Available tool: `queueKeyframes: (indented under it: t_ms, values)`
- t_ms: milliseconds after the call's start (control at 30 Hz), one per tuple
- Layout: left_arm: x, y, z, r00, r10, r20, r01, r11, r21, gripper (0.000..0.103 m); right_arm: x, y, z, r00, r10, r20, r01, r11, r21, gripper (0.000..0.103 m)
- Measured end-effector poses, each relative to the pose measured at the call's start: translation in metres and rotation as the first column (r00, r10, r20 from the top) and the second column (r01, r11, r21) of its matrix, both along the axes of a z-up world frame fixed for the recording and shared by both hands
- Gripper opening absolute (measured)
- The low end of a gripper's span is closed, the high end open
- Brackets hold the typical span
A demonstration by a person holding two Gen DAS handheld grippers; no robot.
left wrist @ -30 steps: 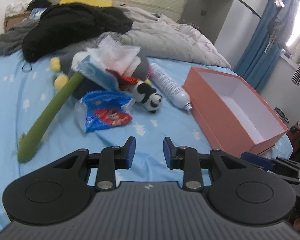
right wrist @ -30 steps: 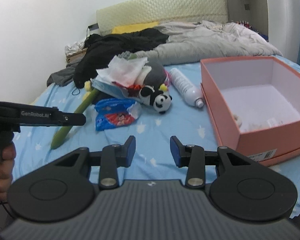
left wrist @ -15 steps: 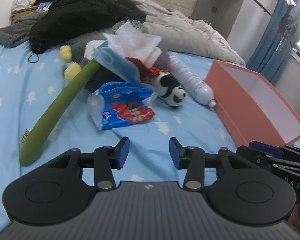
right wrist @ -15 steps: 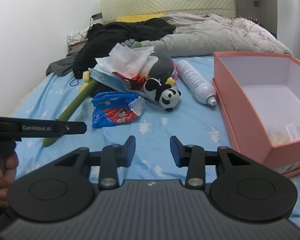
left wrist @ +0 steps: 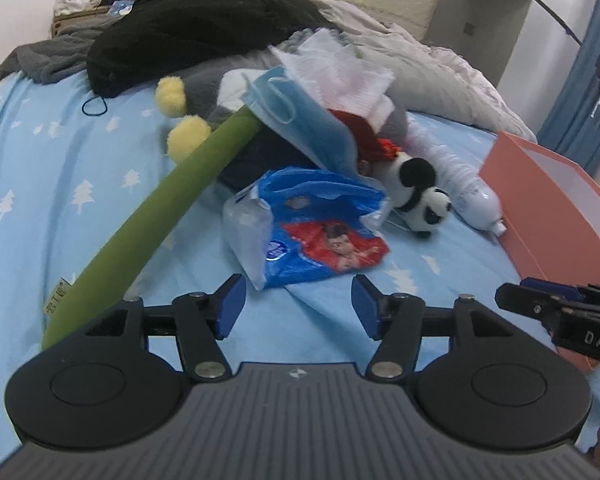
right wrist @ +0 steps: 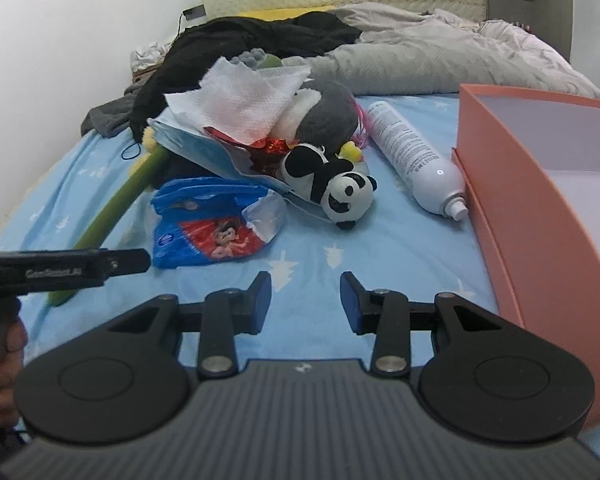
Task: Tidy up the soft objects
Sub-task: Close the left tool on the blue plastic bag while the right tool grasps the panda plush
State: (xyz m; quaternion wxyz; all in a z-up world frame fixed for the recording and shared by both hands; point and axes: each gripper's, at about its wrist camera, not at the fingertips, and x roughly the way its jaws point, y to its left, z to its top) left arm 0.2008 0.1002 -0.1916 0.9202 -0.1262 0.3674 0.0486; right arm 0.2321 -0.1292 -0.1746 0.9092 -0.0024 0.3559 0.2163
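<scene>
Bed [left wrist: 60, 184] with a pale blue, tree-printed sheet, seen from two handheld grippers hovering low over its near edge. Left gripper [left wrist: 298, 306] empty, fingers spread apart, aimed at a crumpled blue and red plastic packet [left wrist: 316, 236] lying just ahead on the sheet. Right gripper [right wrist: 305, 302] likewise empty, fingers apart, facing the same heap from the other side.

Toward the middle of the bed, a loose pile: small panda plush [right wrist: 332, 186] on its side at the near edge of the pile, touching a larger grey plush [right wrist: 324, 110] behind it. Across the top, a blue face mask [left wrist: 300, 120] and a white paper towel [right wrist: 240, 100]. Long green foam-like tube [left wrist: 156, 216] running from the pile down toward the bed's near left edge. White spray bottle [right wrist: 412, 156] between pile and open orange box [right wrist: 540, 208] at the bed's right edge.

Probably light, squashy handling for the panda; best taken around the body, not the head. Packet likely slippery and crinkly, so a pinch on a bunched fold. Towel and mask flimsy, prone to slide off when anything below shifts.

Hard to make out: red shiny item under the mask, most of the grey plush, the box's floor. Dark clothing and grey duvet beyond, at the headboard end.
</scene>
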Motion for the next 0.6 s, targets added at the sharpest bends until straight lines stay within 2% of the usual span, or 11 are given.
queueKeyframes:
  t_ms: [300,333,367,433,600]
  values:
    - [0.033,0.011,-0.026,0.999,0.030,-0.028,-0.031,0.999,-0.017,0.067,0.053,0.012,-0.021,1.000,-0.010,0.000,0.010,0.999,-0.034,0.041]
    - [0.036,0.011,-0.029,0.999,0.031,-0.031,-0.031,0.999,-0.016,0.067,0.058,0.013,-0.022,1.000,-0.011,0.002,0.011,0.999,-0.035,0.045]
    - [0.039,0.012,-0.032,0.999,0.034,-0.033,-0.035,0.999,-0.013,0.067,0.064,0.013,-0.024,1.000,-0.013,0.002,0.013,0.999,-0.035,0.054]
    - [0.046,0.014,-0.036,0.998,0.049,-0.035,-0.050,0.999,-0.010,0.067,0.076,0.015,-0.026,1.000,-0.020,0.010,0.020,0.999,-0.036,0.060]
    - [0.055,0.019,-0.044,0.996,0.078,-0.033,-0.079,0.996,-0.028,0.067,0.102,0.023,-0.031,0.999,-0.015,0.050,0.018,0.998,-0.055,0.060]
